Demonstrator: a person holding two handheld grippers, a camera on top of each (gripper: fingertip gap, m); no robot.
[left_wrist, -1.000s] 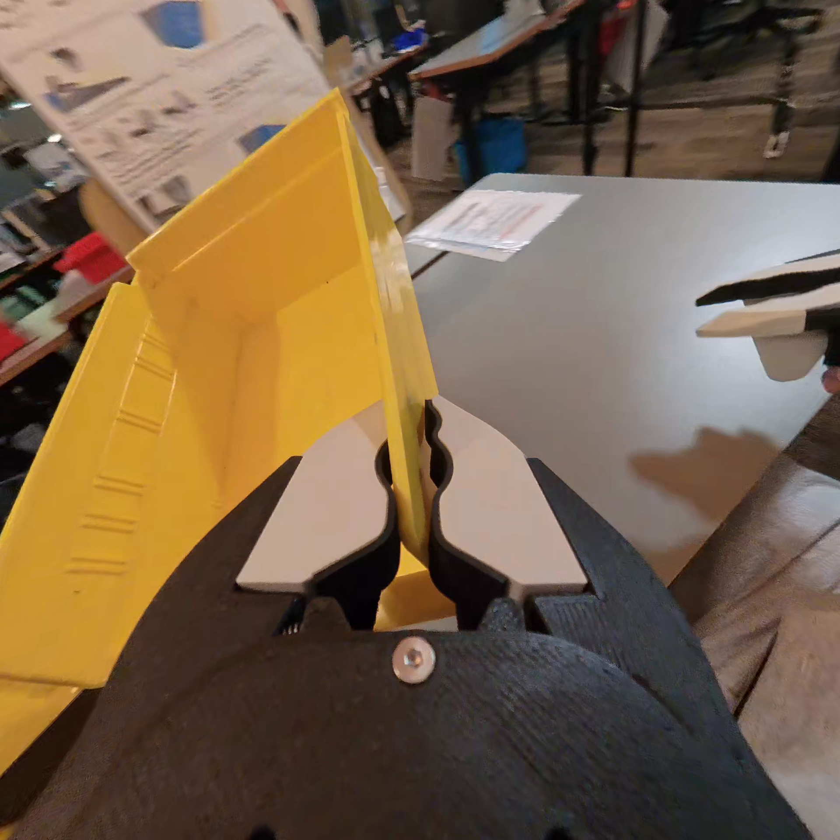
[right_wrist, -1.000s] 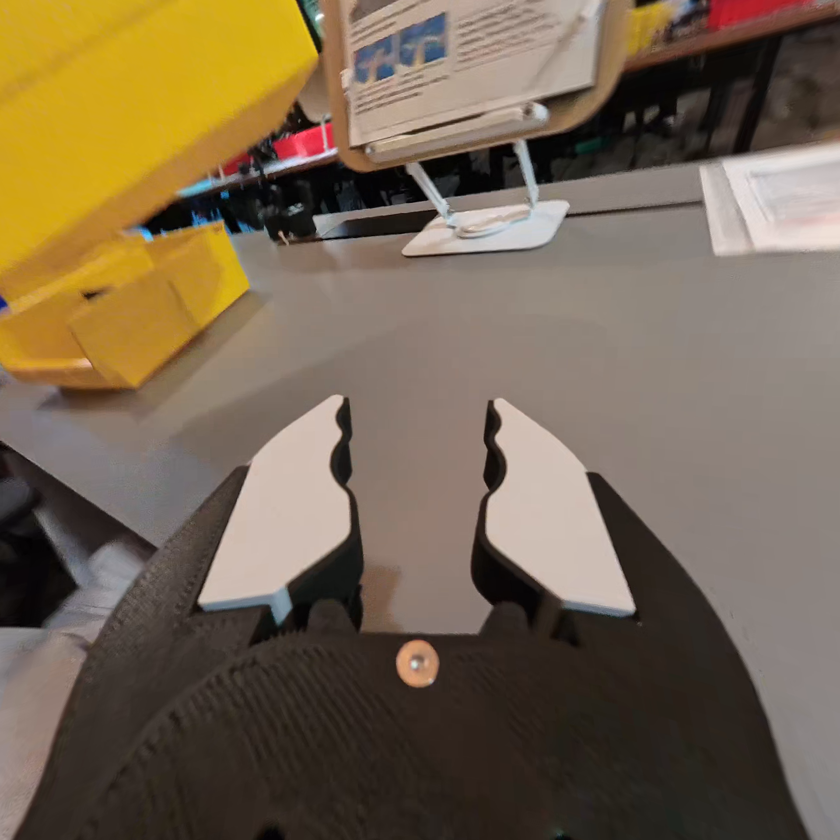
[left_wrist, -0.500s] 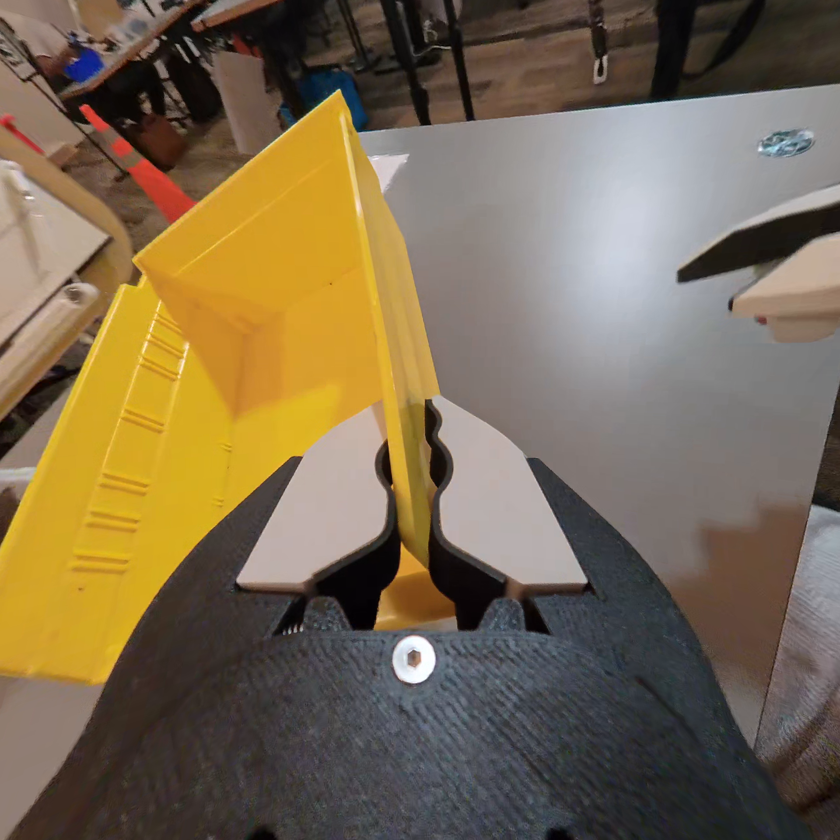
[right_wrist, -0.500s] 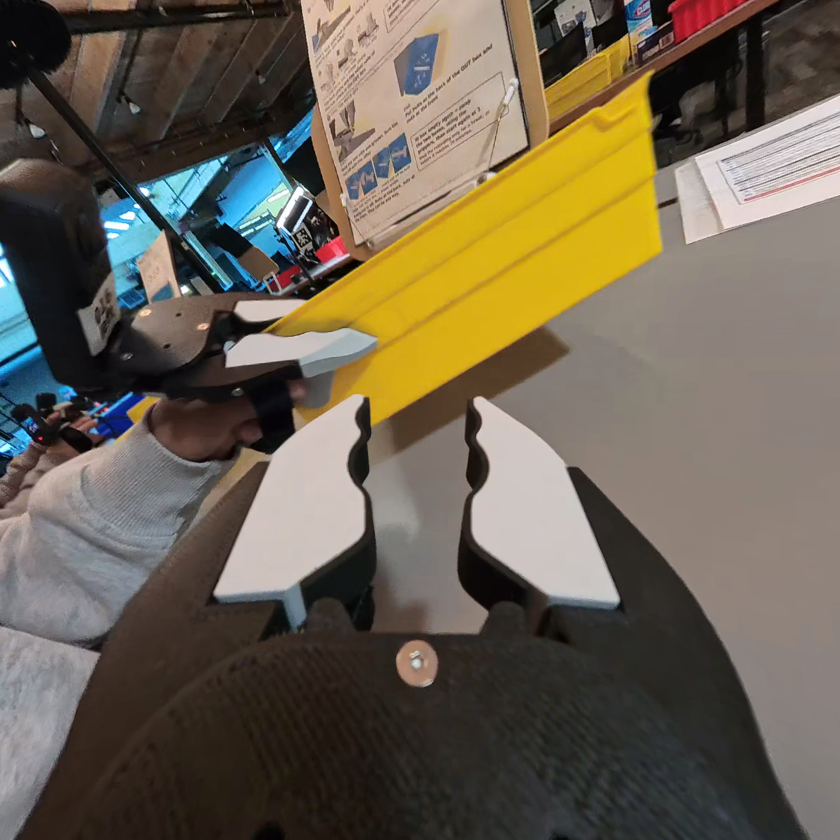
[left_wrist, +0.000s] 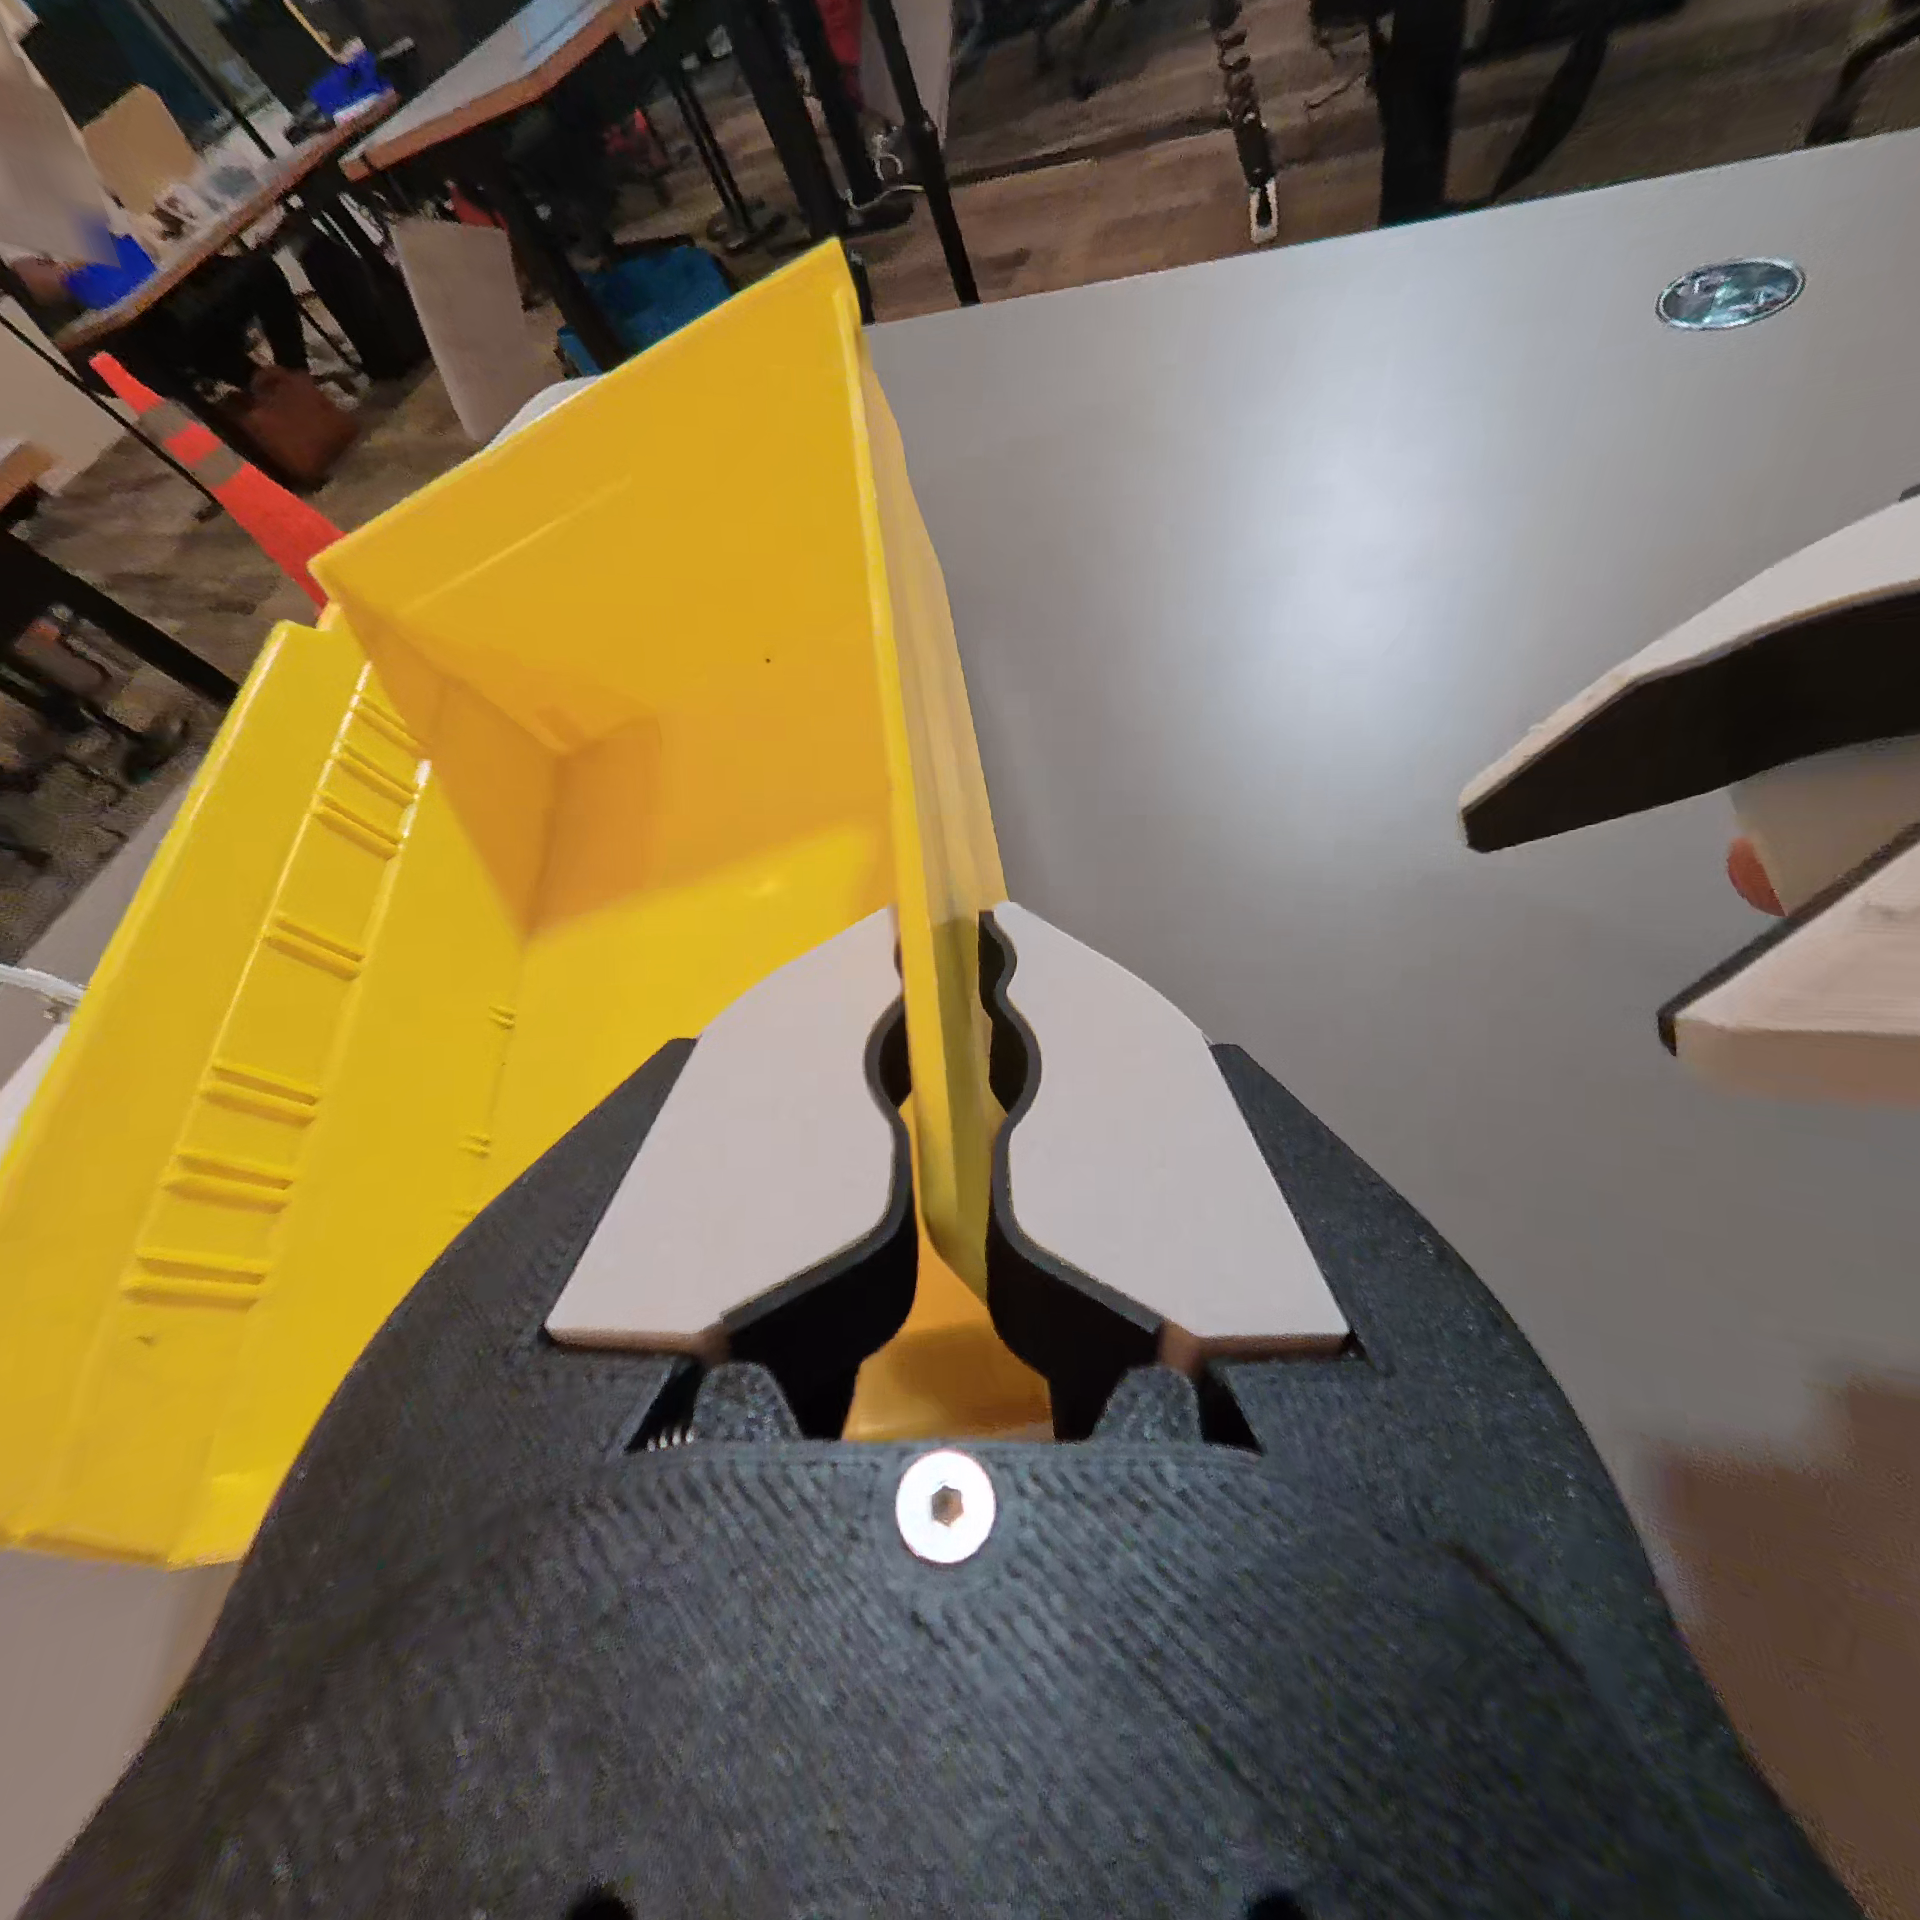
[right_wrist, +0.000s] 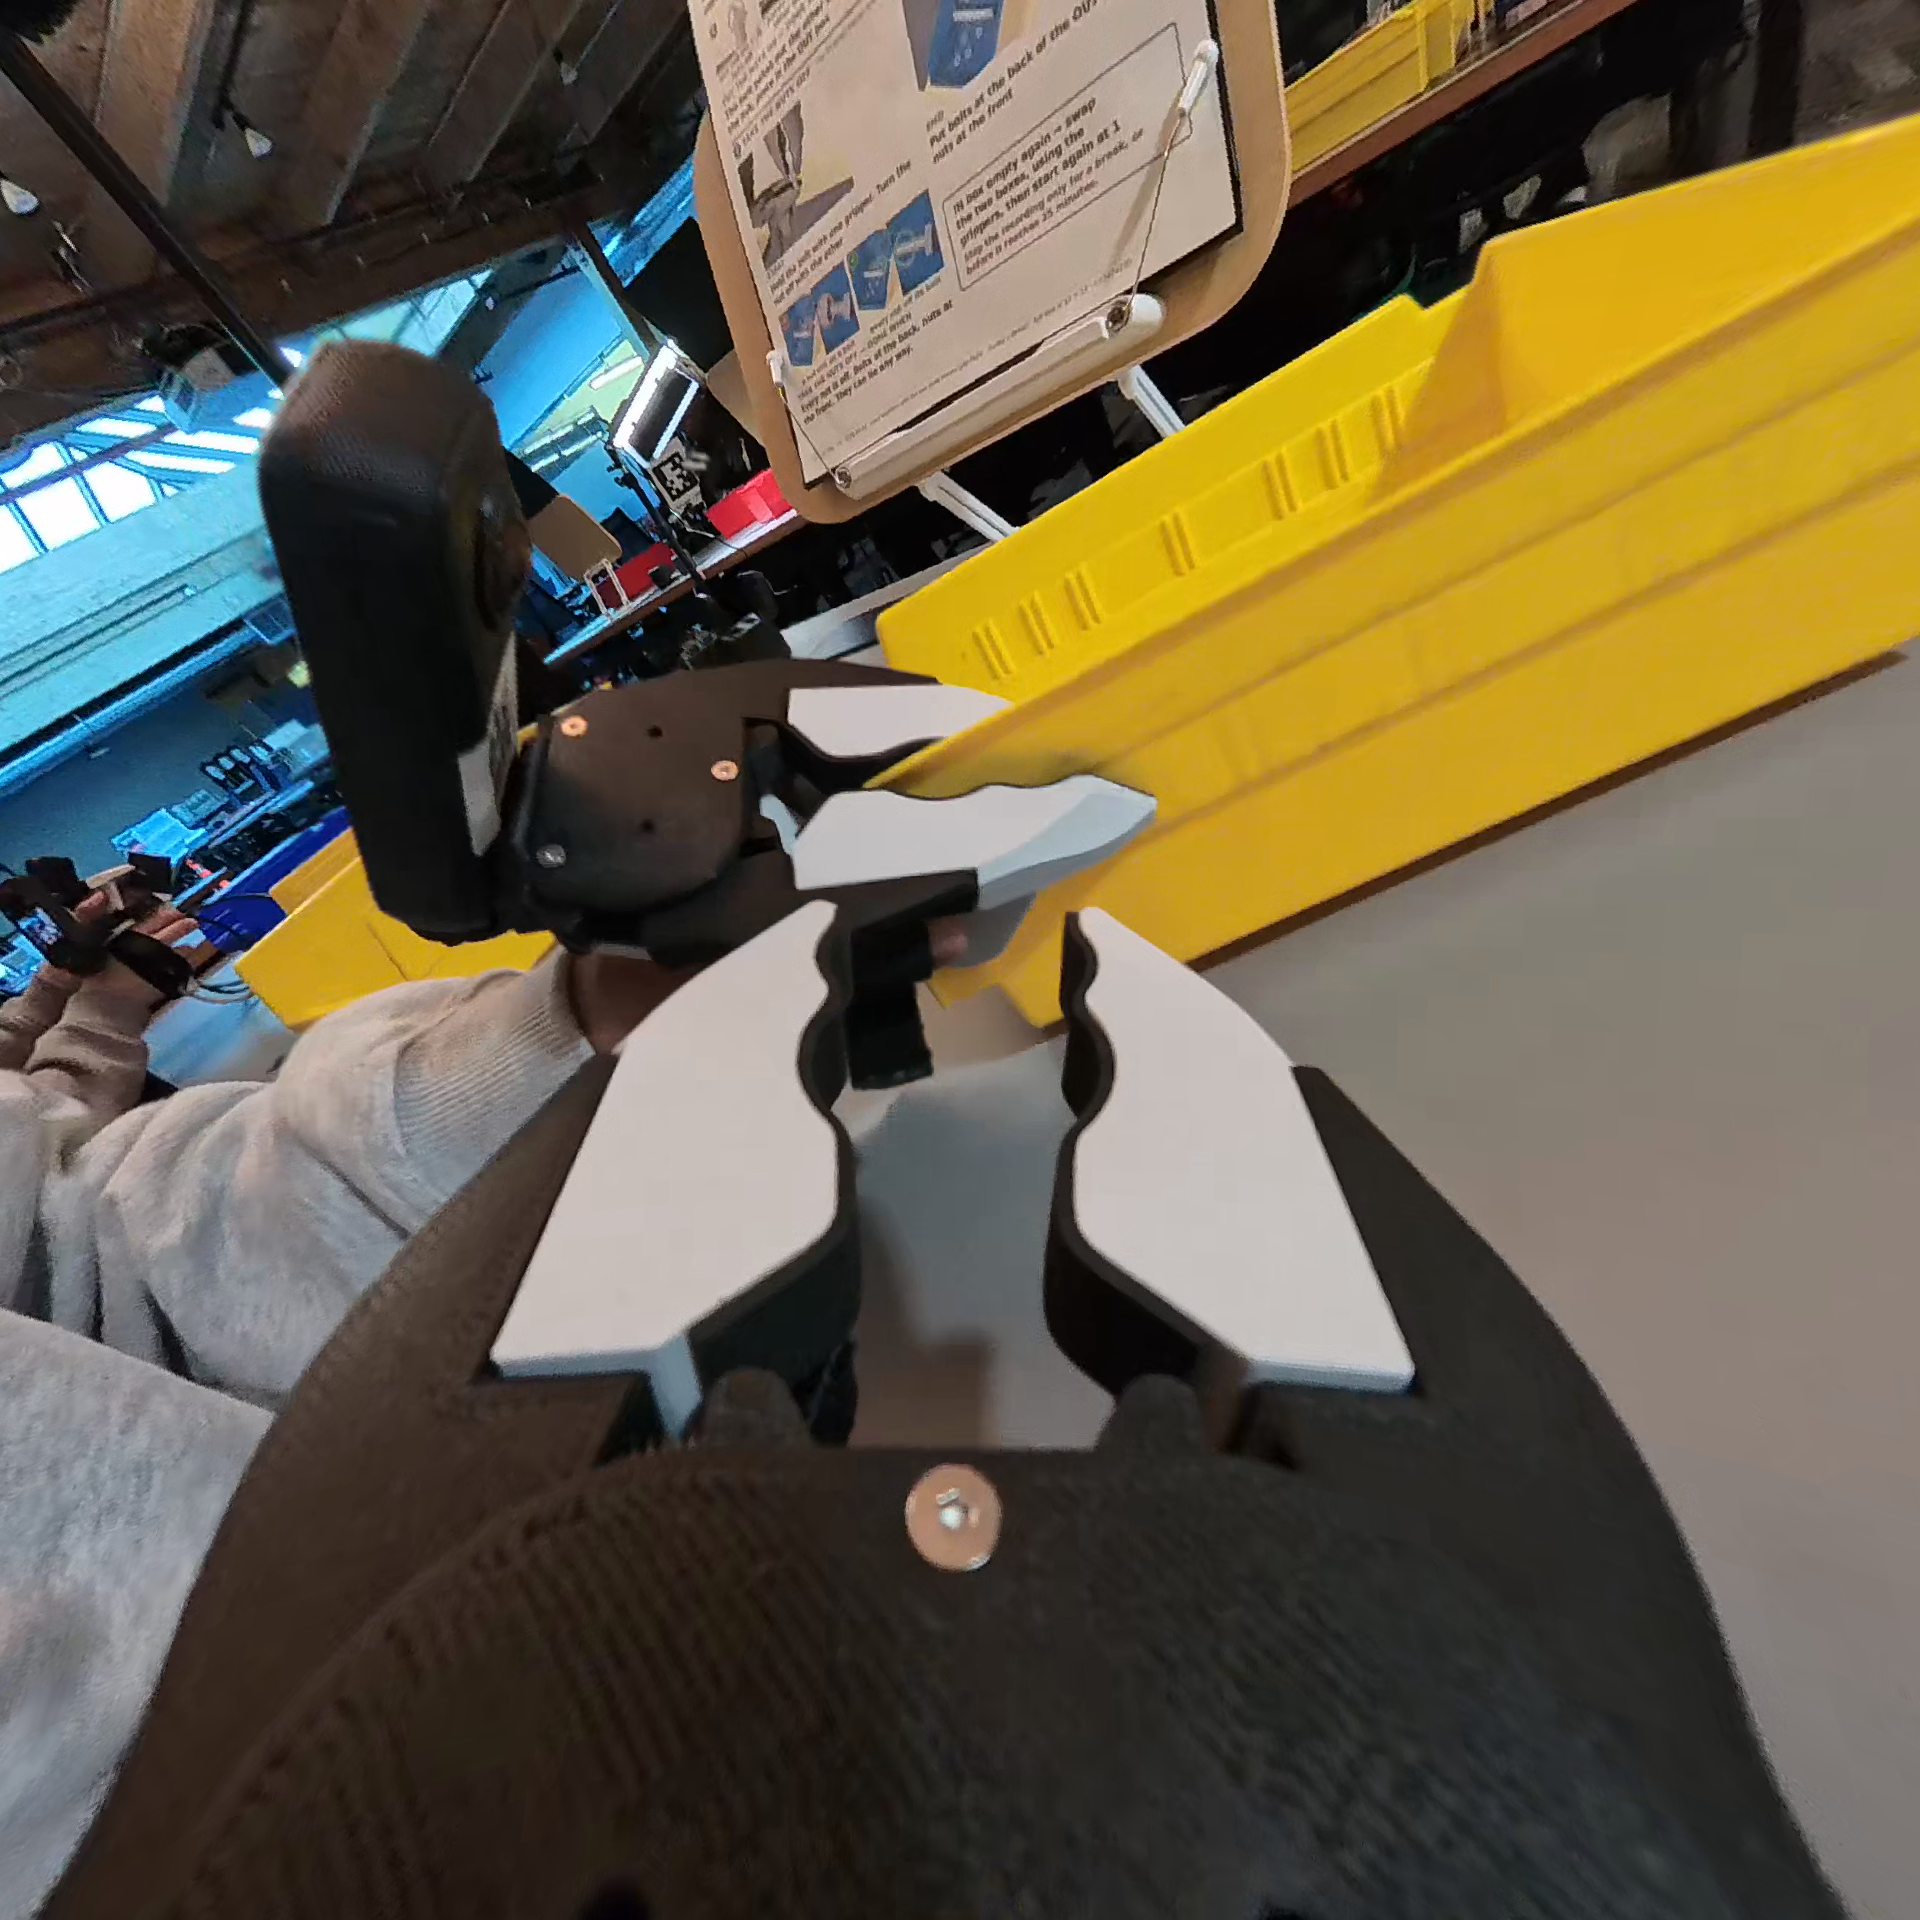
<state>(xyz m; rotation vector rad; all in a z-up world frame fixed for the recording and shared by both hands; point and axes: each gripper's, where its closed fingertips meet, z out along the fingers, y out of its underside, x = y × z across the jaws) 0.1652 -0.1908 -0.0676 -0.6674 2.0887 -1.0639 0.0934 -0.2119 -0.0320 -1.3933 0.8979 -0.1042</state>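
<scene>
Cone (left_wrist: 223, 468), orange, stands on the floor at upper left of the left wrist view. Centre frame, the left gripper (left_wrist: 940, 935) pinches one side wall of a long yellow bin (left_wrist: 312, 1039), tilted over the grey table (left_wrist: 1351, 623). Far right, the right gripper (right_wrist: 951, 971) hangs parted and empty, a document stand (right_wrist: 987, 229) behind.

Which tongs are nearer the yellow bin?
Left. The left tongs are shut on the side wall of the yellow bin, gripping it. The right tongs are open and empty, over the grey table, apart from the bin's near end.
</scene>
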